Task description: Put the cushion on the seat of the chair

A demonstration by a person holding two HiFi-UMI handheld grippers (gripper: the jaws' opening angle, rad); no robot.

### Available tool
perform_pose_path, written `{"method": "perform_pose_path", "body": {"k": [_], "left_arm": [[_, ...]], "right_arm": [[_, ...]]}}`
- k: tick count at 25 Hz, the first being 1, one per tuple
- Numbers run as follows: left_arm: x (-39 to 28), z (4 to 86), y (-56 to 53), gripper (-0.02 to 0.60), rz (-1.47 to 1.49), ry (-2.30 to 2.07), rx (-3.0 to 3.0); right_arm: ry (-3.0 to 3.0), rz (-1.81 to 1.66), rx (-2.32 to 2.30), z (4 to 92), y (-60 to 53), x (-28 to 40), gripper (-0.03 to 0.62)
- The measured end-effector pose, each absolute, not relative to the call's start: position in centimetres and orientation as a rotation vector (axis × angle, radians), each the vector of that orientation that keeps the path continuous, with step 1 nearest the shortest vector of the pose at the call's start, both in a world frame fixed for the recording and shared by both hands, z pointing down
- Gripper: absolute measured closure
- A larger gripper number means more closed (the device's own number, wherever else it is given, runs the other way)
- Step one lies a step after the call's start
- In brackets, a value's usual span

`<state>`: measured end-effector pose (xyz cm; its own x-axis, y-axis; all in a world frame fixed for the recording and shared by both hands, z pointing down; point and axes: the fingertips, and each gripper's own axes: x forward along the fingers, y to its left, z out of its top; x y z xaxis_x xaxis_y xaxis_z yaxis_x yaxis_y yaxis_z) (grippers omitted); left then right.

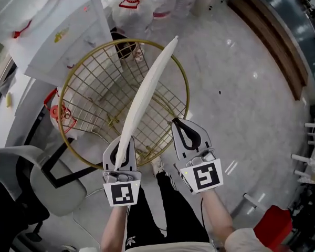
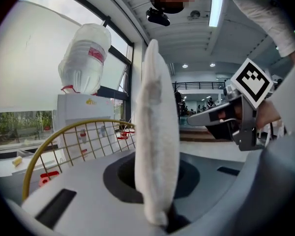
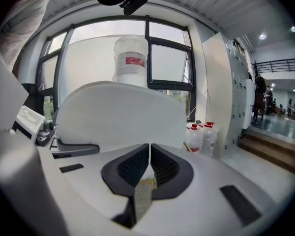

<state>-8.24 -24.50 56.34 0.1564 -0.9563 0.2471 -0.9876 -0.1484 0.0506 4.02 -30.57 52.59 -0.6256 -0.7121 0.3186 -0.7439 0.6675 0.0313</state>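
Observation:
A round gold wire chair (image 1: 94,88) stands on the floor below me, its mesh seat bare. My left gripper (image 1: 123,154) is shut on the near edge of a flat white cushion (image 1: 147,88). The cushion stands edge-on and reaches out over the seat. In the left gripper view the cushion (image 2: 157,132) rises upright from the jaws, with the chair's rim (image 2: 64,132) behind it. My right gripper (image 1: 178,124) hangs beside it on the right, shut with nothing in it. In the right gripper view its pads (image 3: 149,154) meet, and the cushion's broad face (image 3: 123,112) fills the left.
Large water bottles (image 1: 147,4) and a white box (image 1: 58,30) stand just beyond the chair. A grey office chair (image 1: 37,177) is at my lower left. The person's legs (image 1: 163,203) are below the grippers. Marble floor stretches right toward a wooden step (image 1: 273,41).

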Motion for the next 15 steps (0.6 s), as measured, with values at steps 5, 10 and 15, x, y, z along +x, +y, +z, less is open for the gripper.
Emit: {"method": "perform_pose_path", "body": {"k": [5, 10, 15], "left_arm": [[-7.5, 60.6, -23.2, 0.531, 0.232, -1.87, 2.175], [-7.2, 63.4, -22.6, 0.531, 0.258, -1.813, 2.186], [-7.4, 63.9, -22.6, 0.531, 0.237, -1.788, 2.177]], "right_arm": [[-2.588, 0.206, 1.098, 55.5, -29.7, 3.2, 0.571], [-2.573, 0.204, 1.04, 57.6, -29.3, 3.0, 0.571], [-2.578, 0.24, 1.02, 58.4, -29.1, 3.1, 0.571]]}}
